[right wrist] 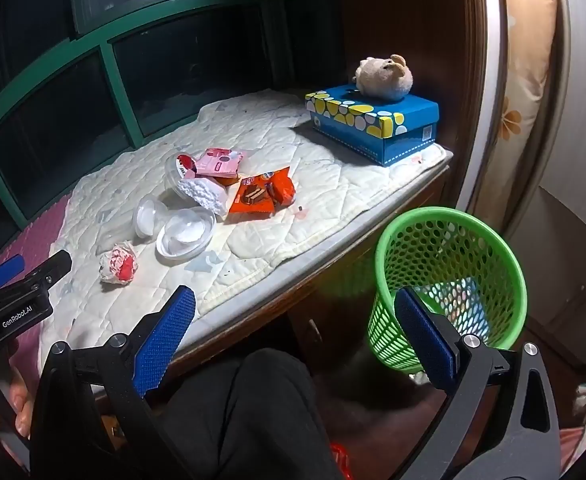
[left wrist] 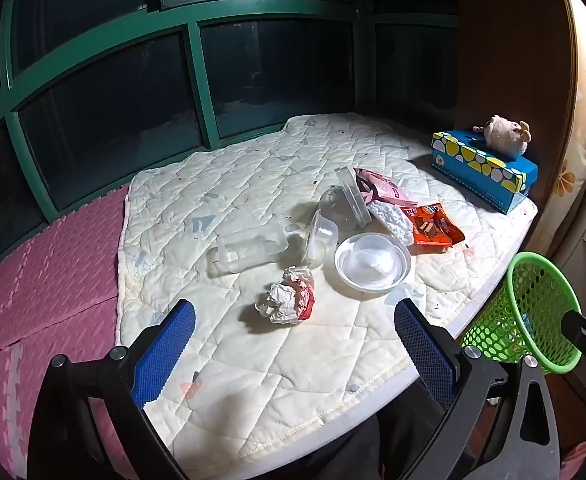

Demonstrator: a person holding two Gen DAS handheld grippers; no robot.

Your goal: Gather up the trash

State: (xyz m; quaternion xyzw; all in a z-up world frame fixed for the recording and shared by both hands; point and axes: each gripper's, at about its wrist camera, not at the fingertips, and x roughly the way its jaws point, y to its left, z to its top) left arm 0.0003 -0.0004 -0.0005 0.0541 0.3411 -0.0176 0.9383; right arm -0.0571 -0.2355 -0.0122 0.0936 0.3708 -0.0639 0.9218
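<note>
Lying on quilt [left wrist: 253, 184]: crumpled wrapper [left wrist: 287, 295] nearest, no clear long axis; clear tray [left wrist: 249, 249] running left-right. Bin [right wrist: 449, 284] standing off quilt's edge, mouth tilting up. Left claw [left wrist: 295, 354], right claw [right wrist: 295, 354] both gaping wide, pinching nothing.

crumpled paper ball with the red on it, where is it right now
The crumpled paper ball lies on the white quilt, nearest the viewer of all the trash, just in front of the round white bowl and ahead of the open left gripper.
</note>
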